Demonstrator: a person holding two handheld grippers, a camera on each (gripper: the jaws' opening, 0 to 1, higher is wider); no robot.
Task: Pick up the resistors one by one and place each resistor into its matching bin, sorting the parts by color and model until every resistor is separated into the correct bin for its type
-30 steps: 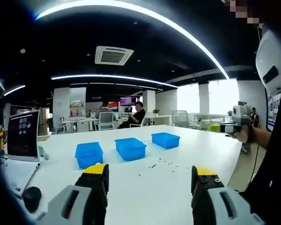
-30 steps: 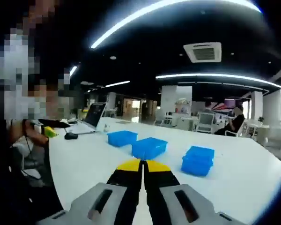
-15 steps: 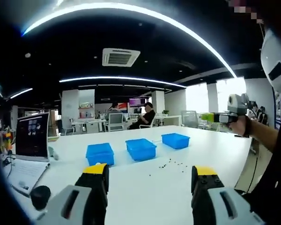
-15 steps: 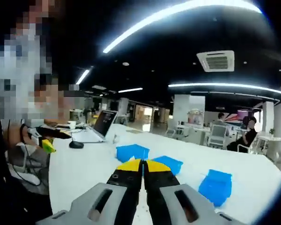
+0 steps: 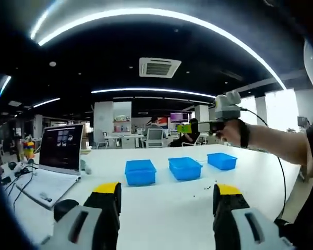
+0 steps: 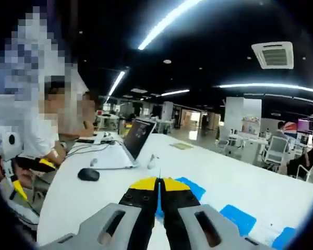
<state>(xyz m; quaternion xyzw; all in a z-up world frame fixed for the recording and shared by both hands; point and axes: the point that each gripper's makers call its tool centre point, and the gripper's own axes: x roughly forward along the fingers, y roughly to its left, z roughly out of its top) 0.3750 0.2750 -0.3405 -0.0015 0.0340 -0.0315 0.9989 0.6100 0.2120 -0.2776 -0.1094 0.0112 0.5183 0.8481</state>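
Three blue bins (image 5: 140, 172) (image 5: 184, 167) (image 5: 222, 160) stand in a row on the white table (image 5: 161, 208). Tiny dark resistors (image 5: 207, 183) lie scattered just in front of the bins. My left gripper (image 5: 167, 191) is low over the table's near part, jaws wide open with nothing between them. A hand holds my right gripper (image 5: 187, 128) high above the bins in the left gripper view. In the right gripper view, that gripper (image 6: 159, 183) is shut and empty, with blue bins (image 6: 237, 219) beyond its tips.
An open laptop (image 5: 60, 156) and a black mouse (image 5: 65, 207) sit on the table's left side; they also show as the laptop (image 6: 138, 138) and mouse (image 6: 88, 174). A person stands at the left of the right gripper view. Desks, chairs and people are far behind.
The right gripper has risen and swung left, from the table's right edge to above the bins. Both cameras have panned left, bringing the laptop further into view. Jaw states are unchanged.
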